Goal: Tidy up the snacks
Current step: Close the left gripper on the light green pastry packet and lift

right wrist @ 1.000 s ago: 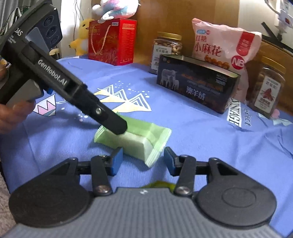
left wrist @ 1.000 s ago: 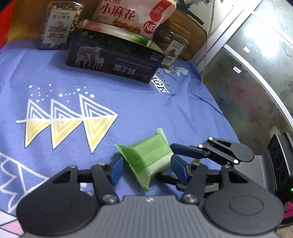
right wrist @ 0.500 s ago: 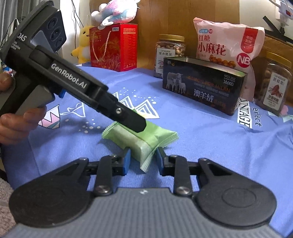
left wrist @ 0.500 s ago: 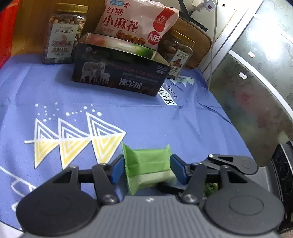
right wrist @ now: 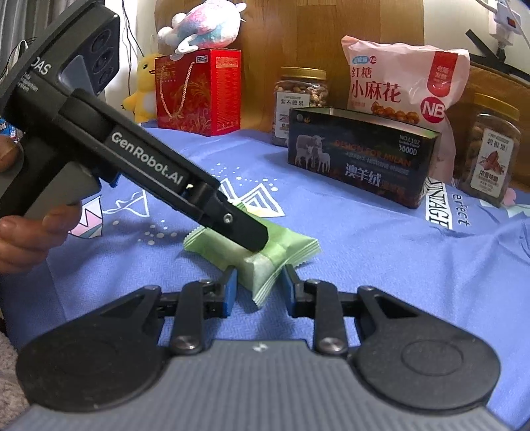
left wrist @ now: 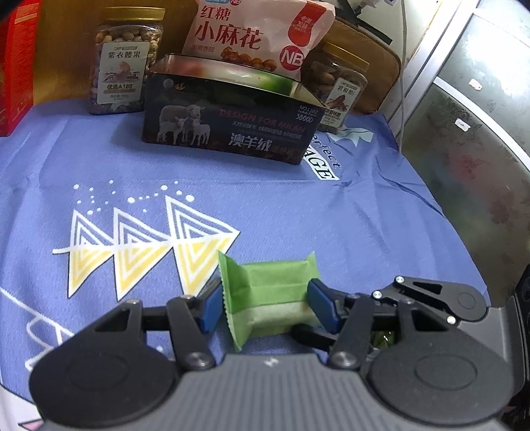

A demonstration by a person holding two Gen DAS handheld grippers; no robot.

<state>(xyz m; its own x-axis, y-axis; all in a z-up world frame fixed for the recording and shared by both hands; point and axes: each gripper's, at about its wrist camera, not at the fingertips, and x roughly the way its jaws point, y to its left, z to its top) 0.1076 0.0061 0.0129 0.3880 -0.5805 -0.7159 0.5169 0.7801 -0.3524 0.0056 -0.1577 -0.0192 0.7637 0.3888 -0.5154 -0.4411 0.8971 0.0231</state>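
Note:
A green snack packet (left wrist: 270,293) lies on the blue cloth, also in the right wrist view (right wrist: 261,255). My left gripper (left wrist: 265,306) is shut on the packet, its blue pads against both long sides. My right gripper (right wrist: 258,286) is shut on the packet's near crimped end. The left gripper's body (right wrist: 142,159) reaches in from the left in the right wrist view. An open dark tin box (left wrist: 228,124) with sheep on it stands at the back, also in the right wrist view (right wrist: 361,152).
Behind the tin stand a pink snack bag (left wrist: 251,33) and two nut jars (left wrist: 124,59) (left wrist: 338,89). A red gift box (right wrist: 198,89) and plush toys (right wrist: 202,23) stand at the back left. The cloth's right edge (left wrist: 440,212) drops off beside a cabinet.
Both grippers have closed in on the green packet. The packet has turned square between the left fingers and risen slightly; the right fingers have narrowed onto its end.

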